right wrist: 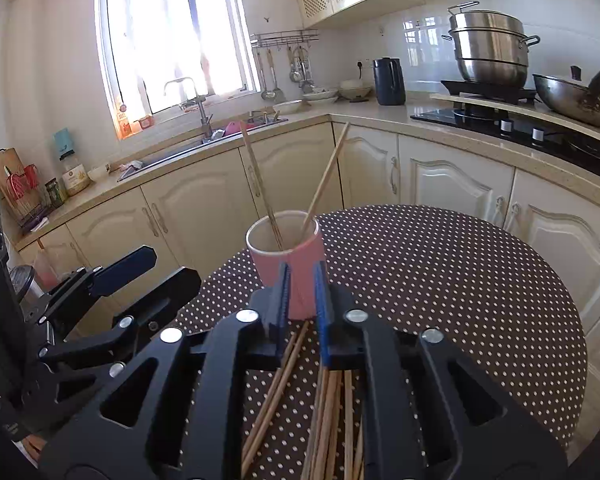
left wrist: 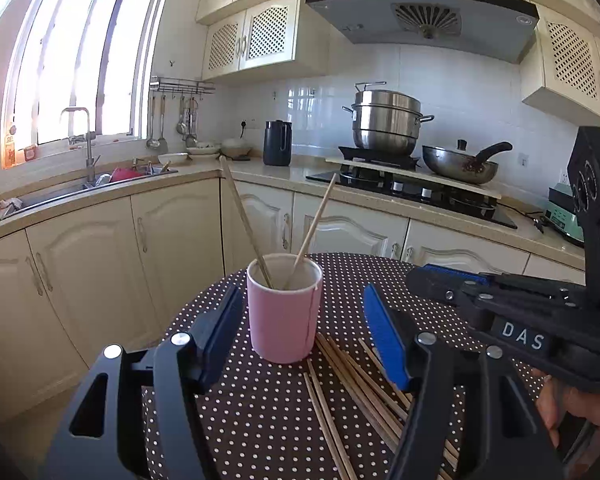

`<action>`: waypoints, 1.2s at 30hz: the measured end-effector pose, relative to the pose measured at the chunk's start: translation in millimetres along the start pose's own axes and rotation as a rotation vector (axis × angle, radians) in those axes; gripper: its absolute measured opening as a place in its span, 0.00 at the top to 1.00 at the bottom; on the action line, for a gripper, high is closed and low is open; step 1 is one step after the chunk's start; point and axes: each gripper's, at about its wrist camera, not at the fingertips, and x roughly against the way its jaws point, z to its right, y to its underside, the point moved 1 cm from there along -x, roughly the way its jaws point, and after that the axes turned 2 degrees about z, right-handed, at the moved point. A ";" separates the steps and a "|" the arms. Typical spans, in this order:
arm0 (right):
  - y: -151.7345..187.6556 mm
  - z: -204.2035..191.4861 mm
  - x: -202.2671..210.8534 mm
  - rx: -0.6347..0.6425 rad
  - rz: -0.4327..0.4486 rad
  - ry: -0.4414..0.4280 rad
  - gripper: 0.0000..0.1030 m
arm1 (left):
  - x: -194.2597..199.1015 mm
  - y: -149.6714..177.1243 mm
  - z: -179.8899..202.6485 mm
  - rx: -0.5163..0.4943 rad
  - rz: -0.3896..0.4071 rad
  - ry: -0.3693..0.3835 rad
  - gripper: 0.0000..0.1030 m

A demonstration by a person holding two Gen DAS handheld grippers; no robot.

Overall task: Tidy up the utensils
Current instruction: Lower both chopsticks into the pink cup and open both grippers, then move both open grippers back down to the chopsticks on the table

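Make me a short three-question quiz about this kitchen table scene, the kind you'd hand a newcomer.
1. How many chopsticks stand in the pink cup?
2. True or false: the left gripper is clamped on the cup.
3. Where do the loose chopsticks lie? A) in the sink B) on the dotted tablecloth near the cup C) on the stove

Key:
1. Two, leaning apart against the rim.
2. False: its fingers stand open on either side of the cup without touching it.
3. B. In the right wrist view they lie under the right gripper, whose fingers stand slightly apart and hold nothing.
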 end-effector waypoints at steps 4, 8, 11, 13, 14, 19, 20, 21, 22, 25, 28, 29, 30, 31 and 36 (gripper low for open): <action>11.2 9.3 12.6 0.008 -0.008 0.032 0.53 | -0.8 10.1 5.0 0.000 -0.067 0.001 0.36; 22.3 21.2 19.3 0.006 -0.042 0.055 0.53 | -6.3 20.8 7.3 -0.003 -0.142 0.007 0.36; 30.4 30.6 21.3 0.001 -0.082 0.070 0.53 | -12.2 28.3 8.6 0.002 -0.205 0.026 0.36; 35.1 37.7 21.5 0.000 -0.108 0.081 0.53 | -15.7 32.4 9.1 0.007 -0.238 0.038 0.36; 38.1 41.4 20.3 -0.002 -0.128 0.086 0.53 | -18.0 35.2 9.4 0.013 -0.263 0.050 0.36; 50.5 53.7 14.7 -0.010 -0.197 0.091 0.53 | -34.4 48.7 7.7 0.040 -0.381 0.064 0.36; 53.1 55.6 12.6 -0.010 -0.215 0.089 0.53 | -38.5 52.1 6.7 0.053 -0.408 0.070 0.36; 56.0 57.2 10.5 -0.009 -0.232 0.088 0.53 | -43.4 56.5 5.0 0.066 -0.441 0.070 0.36; 58.4 58.0 9.2 -0.009 -0.240 0.087 0.53 | -47.9 60.8 3.2 0.076 -0.471 0.067 0.36; 66.9 60.6 3.6 -0.012 -0.283 0.080 0.53 | -59.8 73.7 -0.3 0.073 -0.547 0.046 0.36; 73.3 61.7 -4.1 -0.010 -0.321 0.079 0.53 | -69.7 83.1 -2.2 0.075 -0.601 0.026 0.36; 75.8 62.2 -6.6 -0.010 -0.332 0.080 0.53 | -71.3 85.3 -2.7 0.071 -0.608 0.016 0.36; 77.3 62.6 -9.4 -0.008 -0.345 0.080 0.53 | -72.9 86.9 -2.3 0.063 -0.613 0.008 0.36; 78.9 63.1 -11.5 -0.008 -0.355 0.078 0.53 | -74.4 88.9 -1.5 0.059 -0.622 0.004 0.37; 85.1 64.5 -21.5 -0.006 -0.387 0.079 0.53 | -88.8 96.0 -0.9 0.040 -0.686 -0.021 0.49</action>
